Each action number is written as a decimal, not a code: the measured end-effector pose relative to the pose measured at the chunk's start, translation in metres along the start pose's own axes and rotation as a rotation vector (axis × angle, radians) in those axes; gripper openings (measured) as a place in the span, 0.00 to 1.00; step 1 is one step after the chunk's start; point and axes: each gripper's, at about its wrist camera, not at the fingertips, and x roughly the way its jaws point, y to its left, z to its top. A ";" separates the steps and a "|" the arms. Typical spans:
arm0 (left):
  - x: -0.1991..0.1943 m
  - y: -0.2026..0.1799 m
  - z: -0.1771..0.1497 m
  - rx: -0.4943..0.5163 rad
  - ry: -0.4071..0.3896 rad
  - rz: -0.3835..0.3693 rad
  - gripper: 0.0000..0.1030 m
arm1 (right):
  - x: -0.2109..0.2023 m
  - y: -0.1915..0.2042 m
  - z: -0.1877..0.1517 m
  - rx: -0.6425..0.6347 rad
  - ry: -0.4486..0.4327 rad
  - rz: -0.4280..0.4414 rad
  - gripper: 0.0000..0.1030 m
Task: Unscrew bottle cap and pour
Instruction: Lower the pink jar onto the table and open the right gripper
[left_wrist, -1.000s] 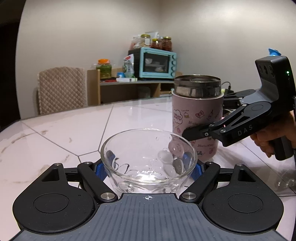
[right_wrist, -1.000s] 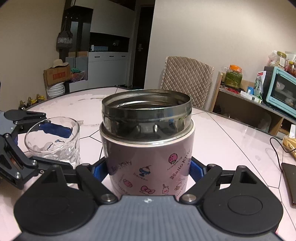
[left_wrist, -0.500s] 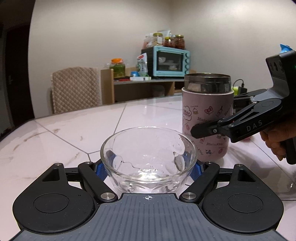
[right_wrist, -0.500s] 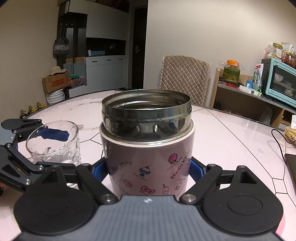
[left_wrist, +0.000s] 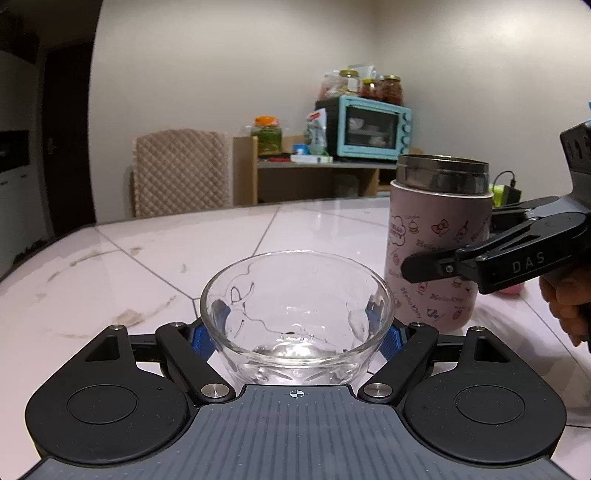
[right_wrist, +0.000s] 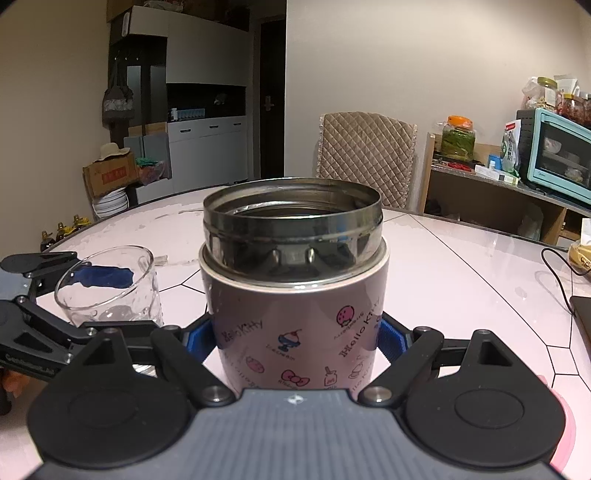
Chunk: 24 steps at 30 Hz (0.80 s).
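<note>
A clear drinking glass (left_wrist: 297, 314) sits between the blue pads of my left gripper (left_wrist: 297, 328), which is shut on it; a little water shows at its bottom. The glass also shows in the right wrist view (right_wrist: 110, 291), upright, left of the flask. A pink Hello Kitty flask (right_wrist: 295, 295) with an open steel mouth and no cap stands upright on the table, held between the pads of my right gripper (right_wrist: 295, 338). In the left wrist view the flask (left_wrist: 437, 243) stands right of the glass with the right gripper (left_wrist: 480, 258) clamped on it.
The white marble table (left_wrist: 155, 258) has dark seams. A quilted chair (left_wrist: 181, 171) stands behind it. A shelf holds a teal toaster oven (left_wrist: 373, 127) and jars. A cable (right_wrist: 557, 273) and a dark device lie at the right. A pink object (right_wrist: 565, 424), partly hidden, lies beside my right gripper.
The left wrist view has swung so the glass and flask stand further apart and level. The flask stays upright on the table. Both grips are unchanged.
</note>
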 end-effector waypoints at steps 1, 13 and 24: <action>0.000 -0.001 0.000 -0.003 0.000 0.008 0.83 | 0.000 -0.001 0.000 0.004 0.000 -0.001 0.85; 0.003 -0.009 0.002 -0.024 0.003 0.104 0.83 | 0.000 -0.005 -0.003 0.023 0.002 -0.010 0.85; 0.003 -0.015 0.005 -0.046 0.005 0.159 0.83 | 0.000 -0.011 -0.010 0.043 0.006 -0.014 0.85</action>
